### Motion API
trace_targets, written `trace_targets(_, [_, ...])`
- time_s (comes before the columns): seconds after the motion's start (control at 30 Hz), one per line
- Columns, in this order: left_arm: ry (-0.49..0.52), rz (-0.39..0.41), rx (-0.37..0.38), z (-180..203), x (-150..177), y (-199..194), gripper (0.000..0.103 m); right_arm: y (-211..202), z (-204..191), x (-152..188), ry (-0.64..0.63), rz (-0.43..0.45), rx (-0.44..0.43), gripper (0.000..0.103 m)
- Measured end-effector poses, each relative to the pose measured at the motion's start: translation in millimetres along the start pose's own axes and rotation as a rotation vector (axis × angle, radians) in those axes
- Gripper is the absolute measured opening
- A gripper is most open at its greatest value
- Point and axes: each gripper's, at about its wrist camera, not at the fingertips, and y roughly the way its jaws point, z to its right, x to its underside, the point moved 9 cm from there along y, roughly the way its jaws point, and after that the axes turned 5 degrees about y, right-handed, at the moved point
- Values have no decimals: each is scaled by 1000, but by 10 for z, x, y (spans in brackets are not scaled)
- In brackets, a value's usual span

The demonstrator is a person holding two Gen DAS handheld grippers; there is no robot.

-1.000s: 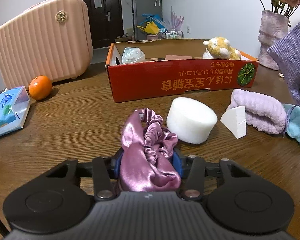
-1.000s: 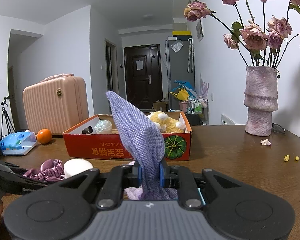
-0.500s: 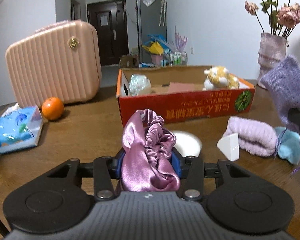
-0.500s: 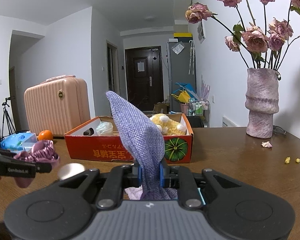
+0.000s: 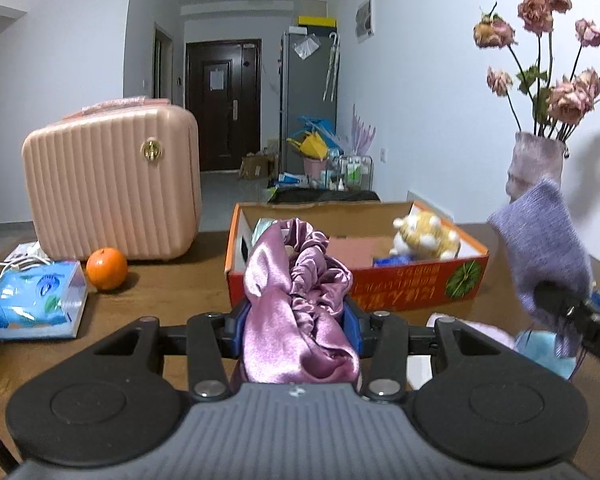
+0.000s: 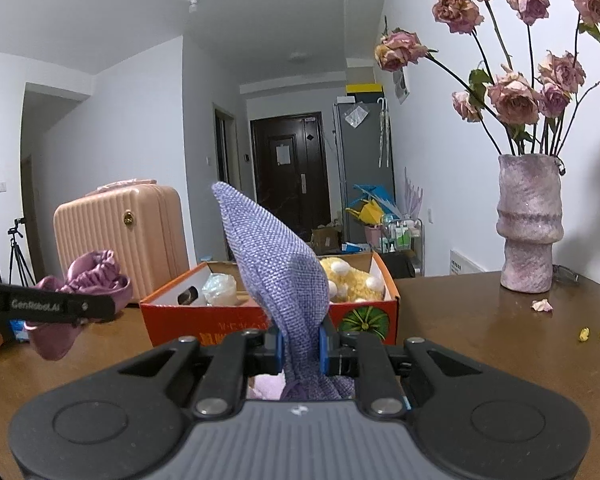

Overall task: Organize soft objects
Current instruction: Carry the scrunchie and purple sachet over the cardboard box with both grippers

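My left gripper [image 5: 296,324] is shut on a pink satin scrunchie [image 5: 296,300] and holds it in the air in front of the red cardboard box [image 5: 416,284]. My right gripper [image 6: 300,346] is shut on a purple woven pouch [image 6: 278,256], held up above the table to the right of the box [image 6: 168,316]. The box holds a yellow plush toy [image 5: 428,236], a pale wrapped item [image 6: 219,289] and a pink flat piece [image 5: 350,250]. The scrunchie [image 6: 88,280] also shows at the left of the right wrist view. The pouch [image 5: 540,240] shows at the right of the left wrist view.
A pink hard case [image 5: 112,180], an orange [image 5: 107,268] and a blue tissue pack [image 5: 36,304] stand at the left on the wooden table [image 6: 480,332]. A vase of dried roses [image 6: 528,236] stands at the back right. A lilac towel and a light blue cloth [image 5: 540,346] lie below the pouch.
My left gripper has risen off the table with the scrunchie and moved toward the box. The right gripper has stayed nearly still with the pouch.
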Motion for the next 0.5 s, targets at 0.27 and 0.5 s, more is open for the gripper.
trace_targets(0.27, [-31,47,11,129,-247,29,46,85,-136,-111,-2,47,-7,16])
trace_targets(0.5, [-51,92,-4,203,-434,122,46,257,-253,-228,6,68,-16,16])
